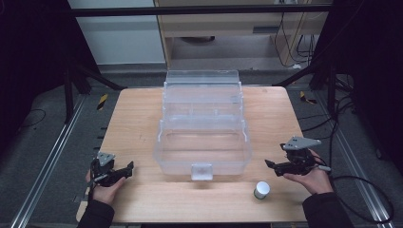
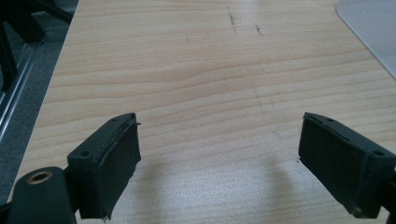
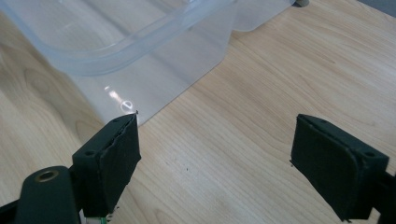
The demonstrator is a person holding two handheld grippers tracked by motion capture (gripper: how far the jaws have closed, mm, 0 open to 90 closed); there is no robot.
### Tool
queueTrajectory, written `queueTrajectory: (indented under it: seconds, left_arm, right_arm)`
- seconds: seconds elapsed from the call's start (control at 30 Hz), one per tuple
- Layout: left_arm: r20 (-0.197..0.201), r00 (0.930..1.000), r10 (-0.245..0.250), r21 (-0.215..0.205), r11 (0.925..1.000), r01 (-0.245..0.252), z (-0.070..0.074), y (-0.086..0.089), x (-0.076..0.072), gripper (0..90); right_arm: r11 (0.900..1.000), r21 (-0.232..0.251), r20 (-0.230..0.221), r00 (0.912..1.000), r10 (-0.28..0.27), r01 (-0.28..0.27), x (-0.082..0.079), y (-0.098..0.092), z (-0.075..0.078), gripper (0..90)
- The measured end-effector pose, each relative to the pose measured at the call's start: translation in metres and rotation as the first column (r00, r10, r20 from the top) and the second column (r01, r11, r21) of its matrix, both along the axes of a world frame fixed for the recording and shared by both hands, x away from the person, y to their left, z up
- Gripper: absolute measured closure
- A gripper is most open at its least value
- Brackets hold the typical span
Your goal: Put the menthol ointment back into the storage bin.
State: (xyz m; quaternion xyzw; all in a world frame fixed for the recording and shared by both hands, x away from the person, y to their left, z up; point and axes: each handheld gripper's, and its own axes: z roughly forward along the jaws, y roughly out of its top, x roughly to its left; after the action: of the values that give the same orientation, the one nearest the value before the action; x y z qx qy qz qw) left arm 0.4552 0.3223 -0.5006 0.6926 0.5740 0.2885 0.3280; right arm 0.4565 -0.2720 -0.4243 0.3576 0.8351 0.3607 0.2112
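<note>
Both hands are parked low at the near corners of the wooden table (image 1: pixel 142 109). The left gripper (image 1: pixel 124 171) is angled in toward the middle with its jaws spread wide, just bare wood between them. The right gripper (image 1: pixel 272 164) points left at the clear plastic bin (image 1: pixel 204 142), jaws also released with nothing held; the bin's near wall sits just past its fingertips. A small white cylinder (image 1: pixel 261 190) stands close beside the right hand (image 1: pixel 311 178), outside the jaws.
</note>
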Motion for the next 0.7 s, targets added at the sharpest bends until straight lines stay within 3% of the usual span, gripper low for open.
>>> queueTrajectory:
  seconds: [0.13, 0.17, 0.27, 0.47, 0.5, 0.53, 0.57, 0.6, 0.63, 0.7]
  left_arm:
    - [-0.008, 0.9999, 0.007, 0.007, 1.0000, -0.007, 0.000, 0.000, 0.000, 13.2]
    - [-0.008, 0.9999, 0.007, 0.003, 1.0000, -0.007, 0.000, 0.001, 0.000, 13.7]
    - [-0.008, 1.0000, 0.005, -0.004, 1.0000, -0.005, 0.000, 0.001, 0.000, 14.5]
    - [-0.010, 0.9999, -0.001, -0.003, 1.0000, 0.001, 0.001, 0.001, -0.001, 15.0]
    - [-0.008, 1.0000, -0.001, -0.002, 1.0000, 0.001, 0.001, 0.002, -0.001, 15.1]
    - [-0.008, 1.0000, -0.001, -0.002, 1.0000, 0.001, 0.001, 0.002, -0.001, 15.1]
    - [-0.006, 1.0000, 0.000, -0.003, 1.0000, 0.000, 0.001, 0.002, -0.001, 15.1]
    - [-0.006, 1.0000, 0.000, -0.003, 1.0000, 0.000, 0.001, 0.002, -0.001, 15.0]
    - [-0.006, 1.0000, 0.000, -0.001, 1.0000, 0.000, 0.002, 0.002, -0.001, 15.0]
    - [-0.002, 1.0000, 0.000, -0.002, 1.0000, 0.000, 0.002, 0.003, -0.001, 15.0]
  right_arm:
    - [0.999, -0.014, -0.025, 0.9992, 0.031, -0.031, -0.001, 0.001, 0.005, 17.1]
    - [0.997, -0.039, -0.048, 0.9971, 0.058, -0.060, -0.003, 0.002, 0.009, 18.3]
    - [0.993, -0.051, -0.072, 0.9924, 0.100, -0.104, -0.004, 0.005, 0.013, 18.4]
    - [0.976, -0.115, -0.118, 0.9786, 0.169, -0.182, -0.006, 0.013, 0.019, 18.0]
    - [0.968, -0.133, -0.140, 0.9707, 0.196, -0.214, -0.006, 0.017, 0.021, 19.0]
    - [0.968, -0.133, -0.140, 0.9707, 0.196, -0.214, -0.006, 0.017, 0.021, 19.0]
    - [0.960, -0.136, -0.175, 0.9595, 0.221, -0.245, -0.006, 0.021, 0.023, 20.4]
    - [0.960, -0.136, -0.175, 0.9595, 0.221, -0.245, -0.006, 0.021, 0.023, 20.4]
    - [0.947, -0.150, -0.206, 0.9459, 0.251, -0.284, -0.008, 0.025, 0.024, 20.6]
    - [0.935, -0.169, -0.221, 0.9363, 0.273, -0.312, -0.009, 0.028, 0.024, 20.9]
